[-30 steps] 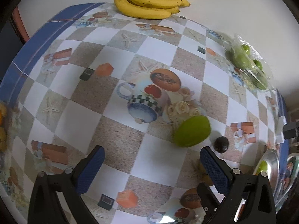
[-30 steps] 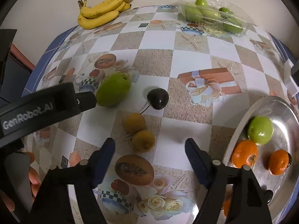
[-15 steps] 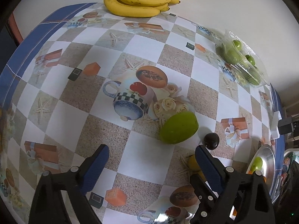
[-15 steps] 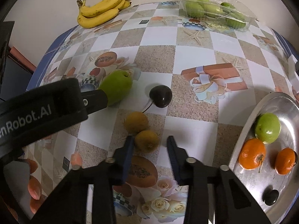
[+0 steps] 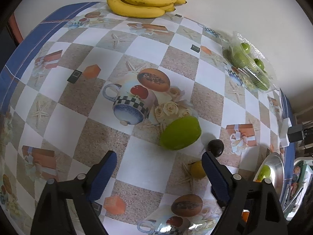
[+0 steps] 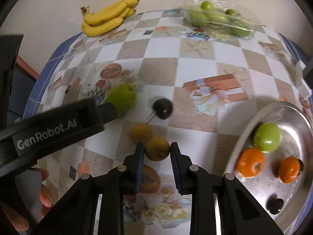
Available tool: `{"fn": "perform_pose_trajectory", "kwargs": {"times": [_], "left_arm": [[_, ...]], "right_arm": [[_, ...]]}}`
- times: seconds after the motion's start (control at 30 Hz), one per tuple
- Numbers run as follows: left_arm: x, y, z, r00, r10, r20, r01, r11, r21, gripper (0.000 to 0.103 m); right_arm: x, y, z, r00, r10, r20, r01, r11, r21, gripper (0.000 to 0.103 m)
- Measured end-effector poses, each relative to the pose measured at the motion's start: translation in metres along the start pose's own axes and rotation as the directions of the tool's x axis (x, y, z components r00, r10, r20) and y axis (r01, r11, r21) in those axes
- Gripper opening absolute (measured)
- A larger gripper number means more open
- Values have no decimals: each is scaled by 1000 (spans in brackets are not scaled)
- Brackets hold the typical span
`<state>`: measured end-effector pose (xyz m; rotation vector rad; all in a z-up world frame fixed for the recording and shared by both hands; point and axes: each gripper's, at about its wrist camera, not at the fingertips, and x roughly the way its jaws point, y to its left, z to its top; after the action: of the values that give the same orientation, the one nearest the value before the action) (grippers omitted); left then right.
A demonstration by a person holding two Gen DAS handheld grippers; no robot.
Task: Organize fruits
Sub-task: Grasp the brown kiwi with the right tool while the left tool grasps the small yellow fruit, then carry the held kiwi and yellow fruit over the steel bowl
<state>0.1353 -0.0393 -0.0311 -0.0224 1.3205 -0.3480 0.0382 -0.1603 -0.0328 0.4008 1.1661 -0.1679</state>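
My right gripper [image 6: 157, 150] is shut on a small brown-yellow fruit [image 6: 157, 149], just above the tablecloth. A second small yellow fruit [image 6: 140, 132] lies just beyond it; it also shows in the left wrist view [image 5: 197, 169]. A dark plum [image 6: 162, 109] and a large green mango [image 6: 122, 98] lie farther back. The metal plate [image 6: 244, 129] at right holds a green apple [image 6: 268, 137], two oranges [image 6: 250, 162] and a dark fruit [image 6: 274, 205]. My left gripper [image 5: 159, 168] is open and empty, just short of the mango [image 5: 181, 133] and plum [image 5: 215, 147].
A bunch of bananas [image 6: 106, 18] lies at the far left edge by the wall. A clear plastic pack of green fruit [image 6: 219, 18] sits at the far right. The left gripper's body [image 6: 50, 129] crosses the right wrist view on the left. The tablecloth is checkered with printed pictures.
My right gripper closed from wide open onto the small brown-yellow fruit. My left gripper moved slightly, staying open.
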Motion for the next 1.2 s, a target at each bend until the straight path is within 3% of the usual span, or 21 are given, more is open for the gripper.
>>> {"fn": "perform_pose_trajectory", "kwargs": {"times": [0.4,0.7,1.2], "left_arm": [[3,-20,-6,997,-68,-23,68,997,20,74],[12,-36,-11,997,-63,-40,65,996,58,56],[23,-52,-18,998,-42,-53,46,995,91,37]], "right_arm": [[-26,-37,7,999,-23,36,19,994,107,28],[-39,-50,8,997,-34,67,25,990,142,28],[-50,-54,8,996,-3,92,-12,987,159,28]]}}
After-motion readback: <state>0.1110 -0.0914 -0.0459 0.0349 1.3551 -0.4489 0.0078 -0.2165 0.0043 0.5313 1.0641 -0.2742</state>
